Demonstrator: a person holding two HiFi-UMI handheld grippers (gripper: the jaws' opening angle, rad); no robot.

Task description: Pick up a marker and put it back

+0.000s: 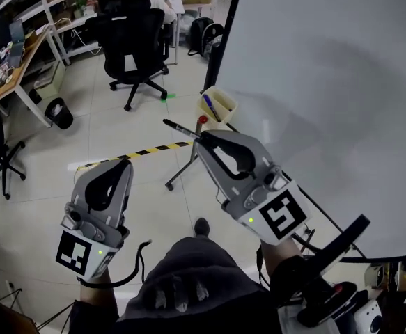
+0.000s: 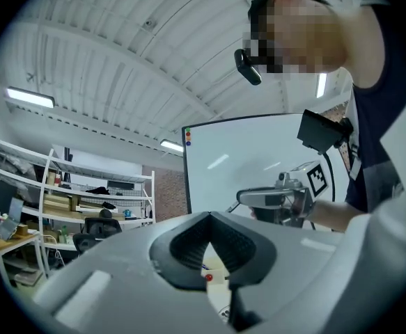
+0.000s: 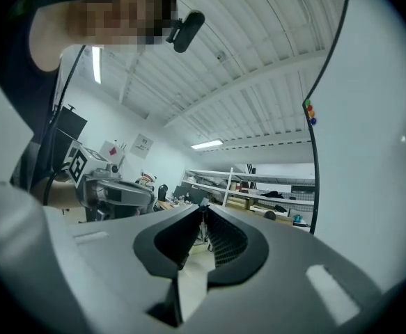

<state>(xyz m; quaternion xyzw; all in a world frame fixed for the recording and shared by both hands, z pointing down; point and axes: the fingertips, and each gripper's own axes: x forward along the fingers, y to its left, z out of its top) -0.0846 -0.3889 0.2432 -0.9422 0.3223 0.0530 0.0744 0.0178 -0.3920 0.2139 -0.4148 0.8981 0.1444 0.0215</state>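
- Right claw (image 1: 201, 136): clenched on slim black marker pen (image 1: 180, 129), just near of pale yellow plastic holder tray (image 1: 225, 110).
- Left claw (image 1: 124, 163): closed, empty.
- Step, judged: put-back; next, reach farther, lower marker into tray.

Both grippers are held out in front of the person, apart from each other and pointing nearly level. The left gripper (image 1: 124, 161) is on the person's left, its jaws together at the tips with nothing between them. The right gripper (image 1: 201, 138) reaches further forward. Its jaws are closed on a black marker (image 1: 180, 128), which sticks out past the tips, angled to the left.
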